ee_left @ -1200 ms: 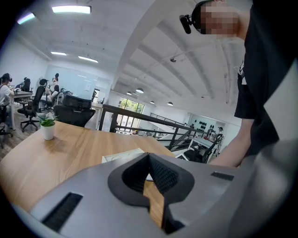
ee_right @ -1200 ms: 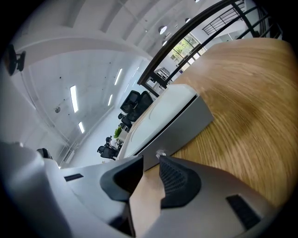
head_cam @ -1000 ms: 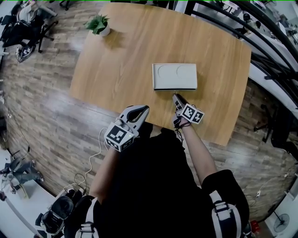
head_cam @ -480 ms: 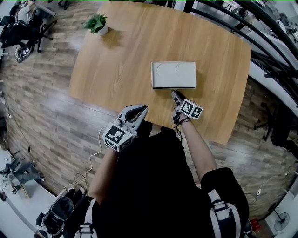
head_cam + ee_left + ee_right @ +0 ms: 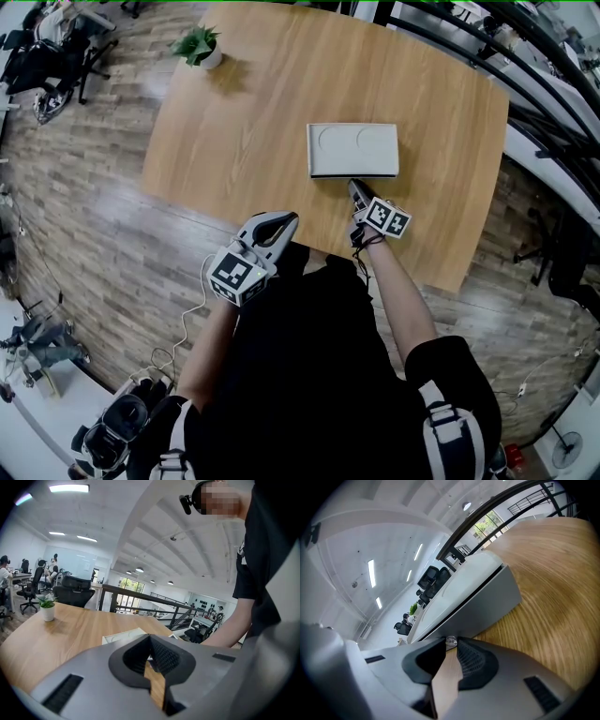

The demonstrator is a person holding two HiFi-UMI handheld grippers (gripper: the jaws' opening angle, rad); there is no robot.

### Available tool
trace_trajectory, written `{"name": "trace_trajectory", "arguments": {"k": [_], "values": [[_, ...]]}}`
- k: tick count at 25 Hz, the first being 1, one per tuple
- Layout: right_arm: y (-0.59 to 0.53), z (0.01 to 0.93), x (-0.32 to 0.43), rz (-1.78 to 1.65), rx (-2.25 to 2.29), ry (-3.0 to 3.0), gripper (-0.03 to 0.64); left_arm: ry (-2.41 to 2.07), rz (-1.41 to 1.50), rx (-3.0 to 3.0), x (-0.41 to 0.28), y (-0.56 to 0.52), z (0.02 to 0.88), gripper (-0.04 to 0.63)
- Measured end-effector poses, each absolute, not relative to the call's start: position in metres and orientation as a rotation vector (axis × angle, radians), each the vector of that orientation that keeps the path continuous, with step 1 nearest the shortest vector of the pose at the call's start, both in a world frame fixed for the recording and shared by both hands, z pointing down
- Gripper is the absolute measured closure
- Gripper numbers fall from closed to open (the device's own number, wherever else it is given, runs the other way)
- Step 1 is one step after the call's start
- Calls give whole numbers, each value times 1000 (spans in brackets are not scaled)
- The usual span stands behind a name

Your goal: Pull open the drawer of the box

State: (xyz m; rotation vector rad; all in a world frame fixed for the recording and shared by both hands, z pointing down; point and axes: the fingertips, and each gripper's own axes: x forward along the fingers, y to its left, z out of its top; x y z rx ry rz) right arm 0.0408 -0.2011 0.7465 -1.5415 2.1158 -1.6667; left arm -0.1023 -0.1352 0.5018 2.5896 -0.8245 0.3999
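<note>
R gripper [image 5: 353,186] reaches in over the near edge of the big wooden table [image 5: 234,131], tips at the front of the white box [image 5: 353,150]. The box lies flat about mid-table w/ two round recesses in its top. L gripper [image 5: 284,218] hangs back at the table edge, well apart from the box, jaws together w/ nothing between. A potted plant [image 5: 199,49] sits at the far L corner. The drawer [image 5: 483,609] front looks flush w/ the box, so not pulled out yet. Its small clear knob [image 5: 451,641] sits right btwn the R jaw tips. Those jaws have just been closing and now pinch the knob on both sides.
</note>
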Motion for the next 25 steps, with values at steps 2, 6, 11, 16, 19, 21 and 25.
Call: {"name": "trace_trajectory", "arguments": {"k": [2,6,11,16,19,21,25], "values": [[-201,746,41,-1666,-1544,2117,532,-825,397,2590,-102,-135,501,573],[-200,745,40,-1675,-1547,2116,532,-825,391,2592,-100,-134,499,573],[-196,747,40,-1681,-1548,2100,532,-834,382,2592,-101,-132,499,574],[-191,745,39,-1686,-1541,2104,532,-842,379,2590,-103,-129,497,572],[-189,745,39,-1693,-1525,2107,532,-848,375,2585,-104,-127,497,574],[-187,746,39,-1693,-1523,2115,532,-851,373,2582,-104,-124,497,572],[-183,746,38,-1693,-1514,2124,532,-855,373,2579,-107,-119,499,574]]}}
